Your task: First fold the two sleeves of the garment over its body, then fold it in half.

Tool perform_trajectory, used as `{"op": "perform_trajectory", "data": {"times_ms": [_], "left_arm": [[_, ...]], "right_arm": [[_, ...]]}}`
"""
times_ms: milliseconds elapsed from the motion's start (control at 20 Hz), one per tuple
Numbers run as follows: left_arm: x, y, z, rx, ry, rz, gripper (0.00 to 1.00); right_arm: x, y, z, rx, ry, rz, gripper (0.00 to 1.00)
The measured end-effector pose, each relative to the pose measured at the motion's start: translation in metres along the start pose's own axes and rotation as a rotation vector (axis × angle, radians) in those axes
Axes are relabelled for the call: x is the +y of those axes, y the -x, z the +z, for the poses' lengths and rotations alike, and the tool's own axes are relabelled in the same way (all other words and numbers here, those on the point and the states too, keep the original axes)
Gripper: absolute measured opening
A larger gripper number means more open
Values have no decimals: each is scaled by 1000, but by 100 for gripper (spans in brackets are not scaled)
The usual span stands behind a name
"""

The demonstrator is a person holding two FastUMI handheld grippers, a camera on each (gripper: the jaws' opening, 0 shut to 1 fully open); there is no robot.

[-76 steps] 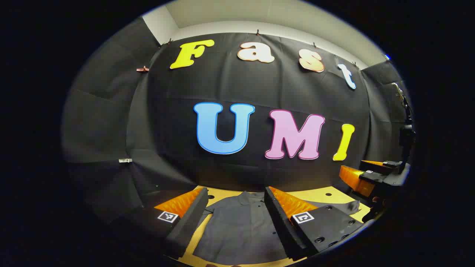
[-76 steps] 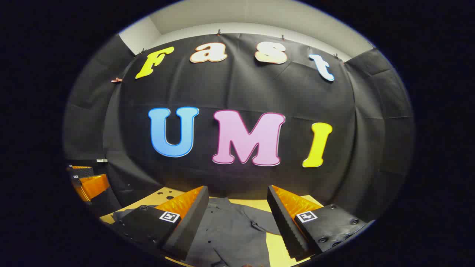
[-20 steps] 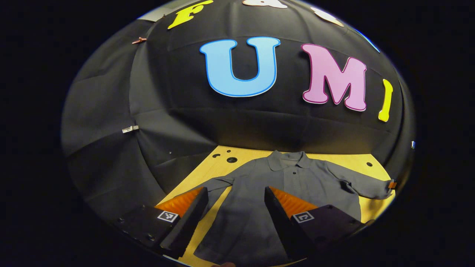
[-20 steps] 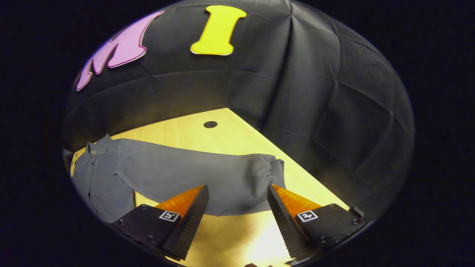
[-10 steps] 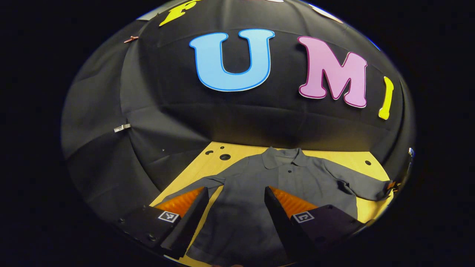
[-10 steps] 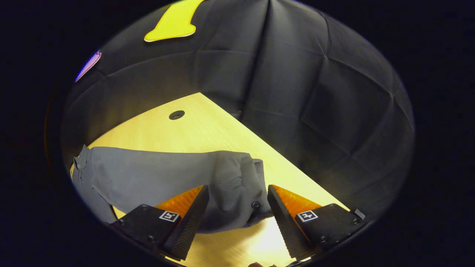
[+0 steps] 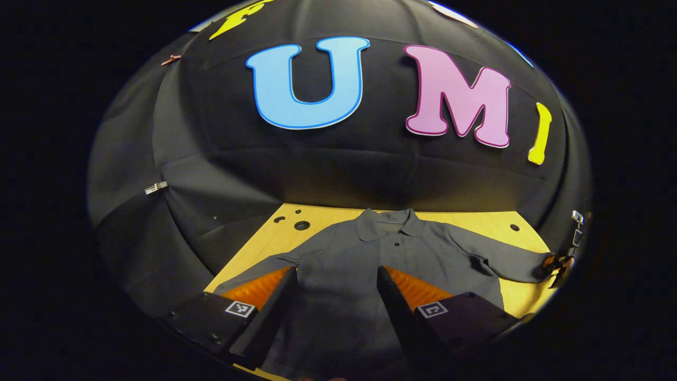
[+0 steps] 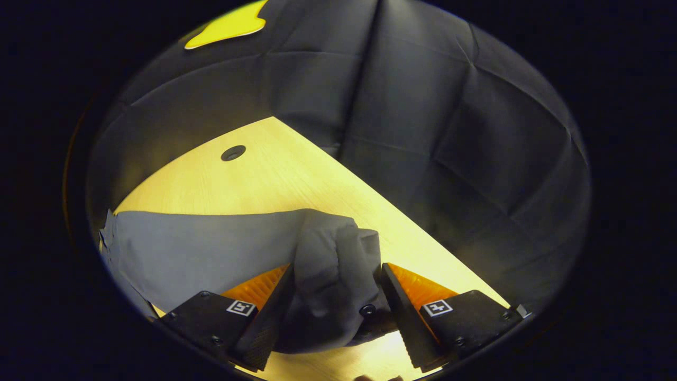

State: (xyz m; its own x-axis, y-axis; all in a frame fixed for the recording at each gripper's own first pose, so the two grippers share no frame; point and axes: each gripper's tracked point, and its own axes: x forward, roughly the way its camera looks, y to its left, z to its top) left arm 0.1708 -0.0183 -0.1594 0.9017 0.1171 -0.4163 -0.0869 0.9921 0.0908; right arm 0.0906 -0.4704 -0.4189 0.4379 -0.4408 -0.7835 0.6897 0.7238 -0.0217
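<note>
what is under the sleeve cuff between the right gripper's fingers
The yellow wooden table lies under the grey cuff, showing beyond and beside it. The patch directly beneath is covered by the bunched cloth.

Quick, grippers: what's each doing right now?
Left gripper: open, over the shirt, holding nothing.
Right gripper: open, cuff between its fingers, not clamped.

One garment [image 7: 370,264], two hand-held grippers [image 7: 333,307]

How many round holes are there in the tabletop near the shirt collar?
3 in the left gripper view: two holes left of the collar, a small one and a larger one, and one to its right. The shirt may hide more.
</note>
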Motion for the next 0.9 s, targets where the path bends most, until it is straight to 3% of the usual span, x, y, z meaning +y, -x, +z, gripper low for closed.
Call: {"op": "perform_trajectory", "data": {"times_ms": [200, 500, 600, 750, 900], "left_arm": [[-11, -2, -1, 5, 1, -19, 95], [-16, -3, -4, 18, 20, -25, 95], [-13, -2, -5, 17, 21, -21, 95], [-7, 1, -8, 20, 64, -11, 96], [2, 5, -13, 23, 105, 2, 96]], "right_arm": [[1, 2, 2, 2, -12, 19, 94], [28, 0, 3, 1, 13, 75, 18], [32, -4, 5, 4, 1, 89, 2], [44, 5, 4, 25, -45, 117, 5], [60, 24, 20, -20, 19, 148, 5]]}}
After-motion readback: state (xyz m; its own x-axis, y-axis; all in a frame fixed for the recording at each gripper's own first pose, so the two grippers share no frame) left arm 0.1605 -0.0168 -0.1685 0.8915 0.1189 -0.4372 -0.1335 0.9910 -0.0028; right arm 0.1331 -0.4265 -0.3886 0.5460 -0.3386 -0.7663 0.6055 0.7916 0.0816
